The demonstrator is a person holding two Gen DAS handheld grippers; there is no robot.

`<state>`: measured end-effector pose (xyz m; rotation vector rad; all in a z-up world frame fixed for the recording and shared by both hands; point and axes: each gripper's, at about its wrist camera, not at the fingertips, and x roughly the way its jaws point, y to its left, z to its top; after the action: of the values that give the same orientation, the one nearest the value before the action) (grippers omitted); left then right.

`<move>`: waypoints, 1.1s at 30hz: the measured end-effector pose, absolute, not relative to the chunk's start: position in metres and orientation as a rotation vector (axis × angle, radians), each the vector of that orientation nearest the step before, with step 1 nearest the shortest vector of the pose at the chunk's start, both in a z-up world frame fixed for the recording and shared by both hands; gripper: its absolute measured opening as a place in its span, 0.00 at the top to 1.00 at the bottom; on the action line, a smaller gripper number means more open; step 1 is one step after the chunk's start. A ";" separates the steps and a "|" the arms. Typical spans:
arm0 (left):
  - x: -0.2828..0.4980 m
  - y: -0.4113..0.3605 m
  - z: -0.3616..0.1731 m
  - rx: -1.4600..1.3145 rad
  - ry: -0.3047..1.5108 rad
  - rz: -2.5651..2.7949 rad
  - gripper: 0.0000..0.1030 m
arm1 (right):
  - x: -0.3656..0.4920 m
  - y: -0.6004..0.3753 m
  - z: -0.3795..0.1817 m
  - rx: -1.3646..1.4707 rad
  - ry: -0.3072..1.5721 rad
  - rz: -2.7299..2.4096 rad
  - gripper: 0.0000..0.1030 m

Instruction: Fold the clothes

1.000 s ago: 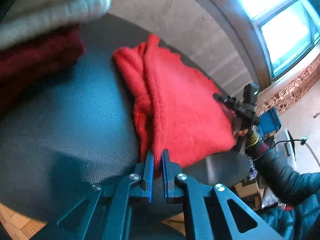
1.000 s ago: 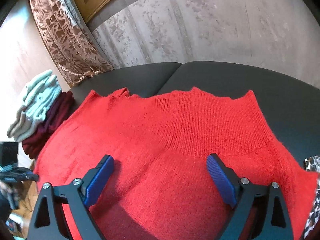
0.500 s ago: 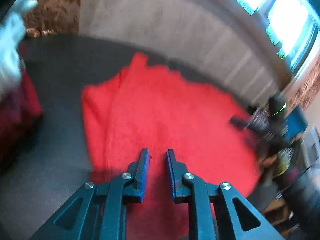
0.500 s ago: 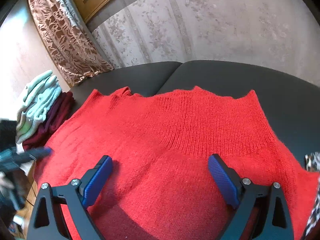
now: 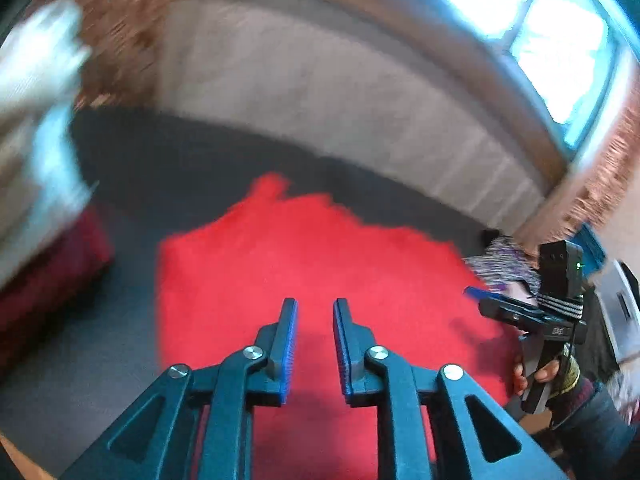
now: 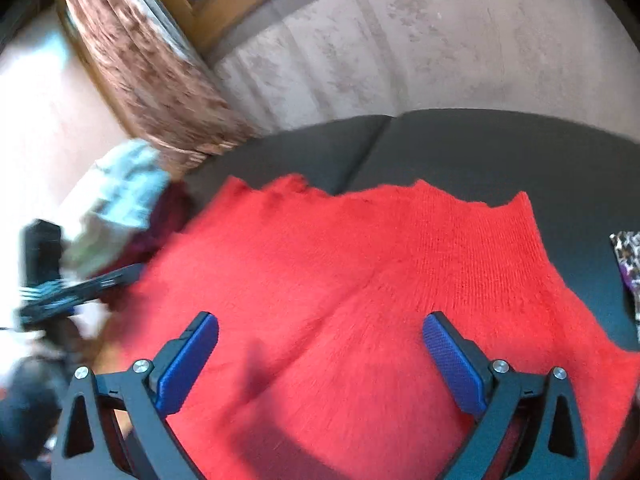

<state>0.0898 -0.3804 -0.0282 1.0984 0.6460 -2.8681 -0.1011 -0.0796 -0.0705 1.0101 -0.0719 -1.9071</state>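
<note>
Red sweater (image 6: 360,280): spread flat on the dark cushion (image 6: 500,148), covering most of its near half. Ribbed band lies along the far edge of the garment, with uneven points. A crease runs diagonally through the middle of the cloth in the right wrist view. The far strip of the cushion is bare, with a seam running back toward the wall.

Left gripper (image 5: 315,320): above the near part of the sweater (image 5: 320,264), fingers parted by a narrow gap, nothing between them. Whether the tips touch the cloth cannot be told; the view is blurred.

Right gripper (image 6: 320,344): fingers spread wide, over the near part of the sweater, holding nothing. In the left wrist view it (image 5: 516,308) shows at the sweater's right edge, gripped by a hand (image 5: 536,376).

Folded stack (image 6: 124,208): at the cushion's left end, a pale garment on top of a dark red one, just beside the sweater's left edge. Blurred in both views.

Patterned cloth (image 6: 628,260): at the cushion's right edge, apart from the sweater; only a sliver shows.

Curtain (image 6: 148,80): brown, patterned, hanging behind the left end of the cushion.

Wall (image 6: 440,48): pale, patterned, behind the cushion.

Window (image 5: 560,60): bright, upper right in the left wrist view.
</note>
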 end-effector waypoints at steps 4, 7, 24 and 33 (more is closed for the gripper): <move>0.062 -0.339 -0.021 1.124 0.522 -2.999 0.80 | -0.086 -0.006 -0.046 1.012 -0.190 -1.790 0.00; 0.040 -0.311 -0.034 1.213 0.512 -3.048 0.80 | -0.072 0.035 -0.059 1.081 -0.248 -1.763 0.00; -0.003 -0.245 -0.084 1.496 0.382 -3.104 0.80 | -0.049 0.062 -0.099 1.185 -0.253 -1.422 0.00; -0.004 -0.254 -0.090 1.525 0.520 -3.105 0.80 | -0.064 0.014 -0.111 1.283 -0.222 -1.053 0.00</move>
<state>-0.0044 -0.2542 -0.0895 1.5252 0.5204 -3.1054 -0.0642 0.0143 -0.1115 1.2830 -0.2221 -1.0527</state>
